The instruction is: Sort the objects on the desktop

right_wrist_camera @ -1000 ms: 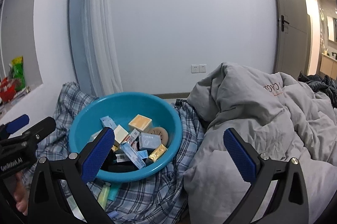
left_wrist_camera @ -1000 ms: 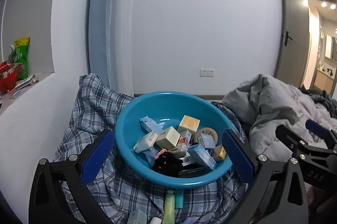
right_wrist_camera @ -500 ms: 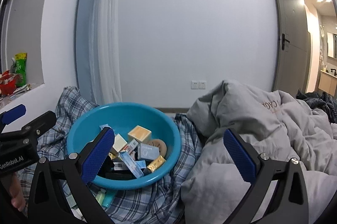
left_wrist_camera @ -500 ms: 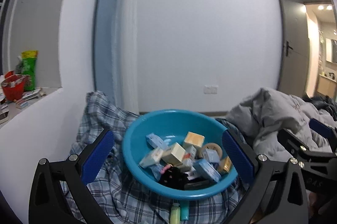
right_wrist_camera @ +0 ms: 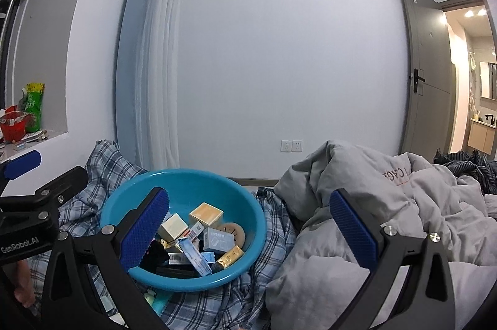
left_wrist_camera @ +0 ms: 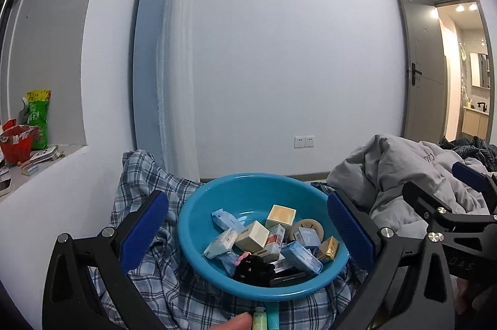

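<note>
Here the left gripper [left_wrist_camera: 247, 229] is held with its blue-padded fingers spread wide, pinching nothing, framing the blue basin [left_wrist_camera: 198, 215] from either side without touching it; the right gripper [right_wrist_camera: 248, 232] is likewise spread and empty, its left finger [right_wrist_camera: 144, 232] overlapping the basin's near-left rim in view, its right finger over the grey duvet [right_wrist_camera: 388, 224]. The basin sits on a plaid cloth [left_wrist_camera: 174, 295], and holds a heap of small boxes: a cream box [left_wrist_camera: 252, 236] near the centre, an orange-topped box [left_wrist_camera: 281, 215] at about 1 o'clock from it, a gold packet [left_wrist_camera: 328, 248] at 4 o'clock, a black object [left_wrist_camera: 252, 267] at 6 o'clock; a pale green tube [left_wrist_camera: 259, 320] lies on the cloth just below the basin's near rim, beside a fingertip [left_wrist_camera: 234, 323].
</note>
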`<state>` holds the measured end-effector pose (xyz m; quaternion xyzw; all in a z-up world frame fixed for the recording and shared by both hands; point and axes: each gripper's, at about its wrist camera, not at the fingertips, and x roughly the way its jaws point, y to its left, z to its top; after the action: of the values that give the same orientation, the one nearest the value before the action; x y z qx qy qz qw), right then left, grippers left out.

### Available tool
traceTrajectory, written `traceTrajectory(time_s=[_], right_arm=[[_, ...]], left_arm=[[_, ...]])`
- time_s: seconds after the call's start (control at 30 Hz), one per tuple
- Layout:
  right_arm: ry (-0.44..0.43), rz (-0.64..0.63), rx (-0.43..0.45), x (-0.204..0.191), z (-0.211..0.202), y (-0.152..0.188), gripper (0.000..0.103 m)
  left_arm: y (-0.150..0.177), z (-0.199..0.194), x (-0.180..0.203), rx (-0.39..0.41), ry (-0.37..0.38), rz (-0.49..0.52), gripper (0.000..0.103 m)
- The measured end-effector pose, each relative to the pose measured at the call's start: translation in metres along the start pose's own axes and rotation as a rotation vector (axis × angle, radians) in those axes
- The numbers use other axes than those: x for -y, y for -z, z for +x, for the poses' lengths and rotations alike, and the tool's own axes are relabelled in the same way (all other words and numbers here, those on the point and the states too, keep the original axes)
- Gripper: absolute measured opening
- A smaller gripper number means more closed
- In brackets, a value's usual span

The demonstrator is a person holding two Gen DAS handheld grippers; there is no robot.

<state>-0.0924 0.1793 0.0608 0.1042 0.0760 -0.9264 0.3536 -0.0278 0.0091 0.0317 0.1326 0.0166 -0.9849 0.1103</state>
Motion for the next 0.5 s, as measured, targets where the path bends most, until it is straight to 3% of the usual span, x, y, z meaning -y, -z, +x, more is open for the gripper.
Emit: traceTrajectory(time_s=[0.5], right_arm=[[-0.013,0.021,-0.053,0.0044,0.0109,0.0074,0.103]], left_arm=[[0.0041,0.0056,0.0027,-0.033,-0.019,0.007,0.103]])
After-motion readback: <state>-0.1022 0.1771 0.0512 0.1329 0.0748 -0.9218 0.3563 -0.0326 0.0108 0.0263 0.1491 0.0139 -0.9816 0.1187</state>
